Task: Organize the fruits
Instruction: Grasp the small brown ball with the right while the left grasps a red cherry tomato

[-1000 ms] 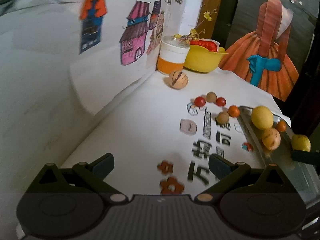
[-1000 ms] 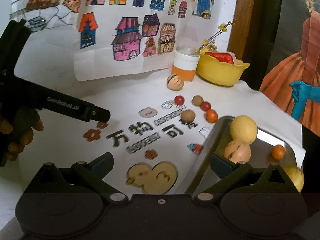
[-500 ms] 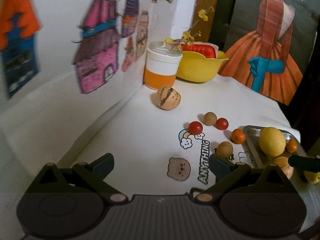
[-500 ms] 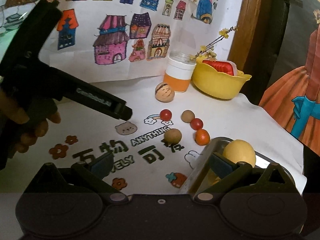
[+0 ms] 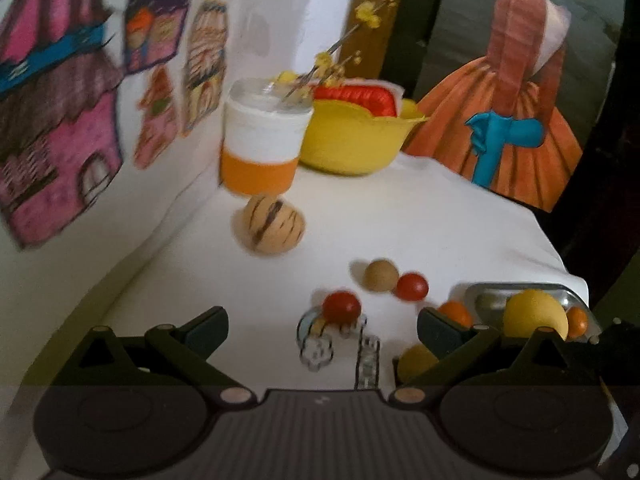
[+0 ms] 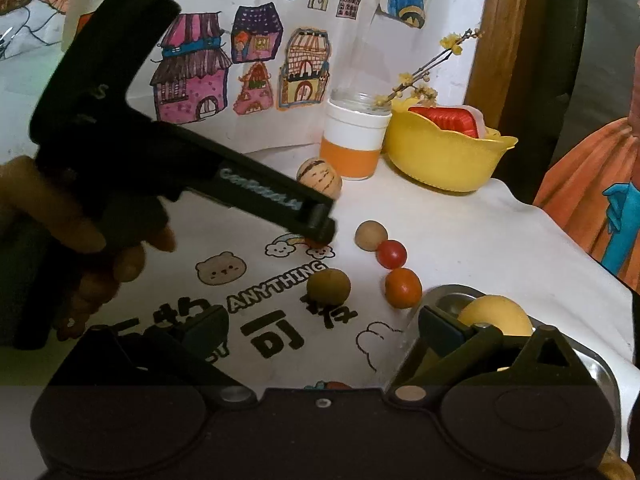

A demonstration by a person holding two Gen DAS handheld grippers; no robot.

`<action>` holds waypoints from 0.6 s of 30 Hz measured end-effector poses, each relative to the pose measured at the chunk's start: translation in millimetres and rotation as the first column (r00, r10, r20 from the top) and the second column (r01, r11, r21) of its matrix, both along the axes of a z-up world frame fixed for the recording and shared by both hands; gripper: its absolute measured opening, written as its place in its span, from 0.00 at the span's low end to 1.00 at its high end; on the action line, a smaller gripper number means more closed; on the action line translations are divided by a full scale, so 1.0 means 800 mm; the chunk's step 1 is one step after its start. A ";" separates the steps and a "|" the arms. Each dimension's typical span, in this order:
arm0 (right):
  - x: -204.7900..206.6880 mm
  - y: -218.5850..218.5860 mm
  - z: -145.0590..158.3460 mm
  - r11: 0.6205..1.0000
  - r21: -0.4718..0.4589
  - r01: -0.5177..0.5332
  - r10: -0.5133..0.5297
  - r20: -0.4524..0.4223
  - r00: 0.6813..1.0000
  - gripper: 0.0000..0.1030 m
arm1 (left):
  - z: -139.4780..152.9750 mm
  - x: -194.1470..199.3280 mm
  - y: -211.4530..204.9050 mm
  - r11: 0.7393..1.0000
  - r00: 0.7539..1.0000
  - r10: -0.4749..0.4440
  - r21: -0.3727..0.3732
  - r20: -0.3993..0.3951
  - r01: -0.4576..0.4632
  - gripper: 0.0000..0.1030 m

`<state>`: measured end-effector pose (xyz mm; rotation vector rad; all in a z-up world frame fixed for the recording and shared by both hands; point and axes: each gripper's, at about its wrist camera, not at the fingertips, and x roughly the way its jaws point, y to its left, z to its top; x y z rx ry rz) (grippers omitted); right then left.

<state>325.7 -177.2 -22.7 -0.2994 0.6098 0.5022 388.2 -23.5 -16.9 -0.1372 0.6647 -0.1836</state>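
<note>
My left gripper (image 5: 322,330) is open and low over the white cloth, with a red cherry tomato (image 5: 341,307) just ahead between its fingers. In the right wrist view the left gripper (image 6: 320,226) hangs over that tomato (image 6: 318,245) and hides most of it. Nearby lie a tan ball (image 6: 371,235), a second red tomato (image 6: 392,254), a small orange (image 6: 403,287) and a brown round fruit (image 6: 329,286). A lemon (image 6: 496,320) sits in the metal tray (image 6: 452,292). My right gripper (image 6: 324,328) is open and holds nothing, with its right finger over the tray's edge.
A striped melon (image 5: 274,224) lies in front of an orange-and-white jar (image 5: 262,140). A yellow bowl (image 5: 356,140) stands at the back beside the jar. Drawings cover the wall on the left. A hand (image 6: 80,240) holds the left gripper. The table edge drops off at right.
The left gripper has moved forward across the cloth toward the small fruits, and the cherry tomato now lies between its fingers. The right gripper has also come forward a little. Both stay open.
</note>
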 end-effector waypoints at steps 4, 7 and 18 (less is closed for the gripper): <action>0.010 0.000 -0.001 1.000 0.011 -0.015 0.015 -0.010 1.000 0.92 | -0.003 0.011 -0.002 1.000 1.000 -0.020 0.002 0.022 0.020 0.98; 0.016 0.003 -0.002 1.000 0.005 -0.023 0.023 -0.009 1.000 0.87 | -0.007 0.015 0.000 0.999 0.999 -0.044 -0.022 0.017 0.044 0.95; 0.032 0.011 -0.010 0.999 -0.032 -0.021 0.021 -0.012 1.000 0.70 | -0.024 0.023 0.006 0.992 0.995 -0.096 -0.076 0.011 0.097 0.79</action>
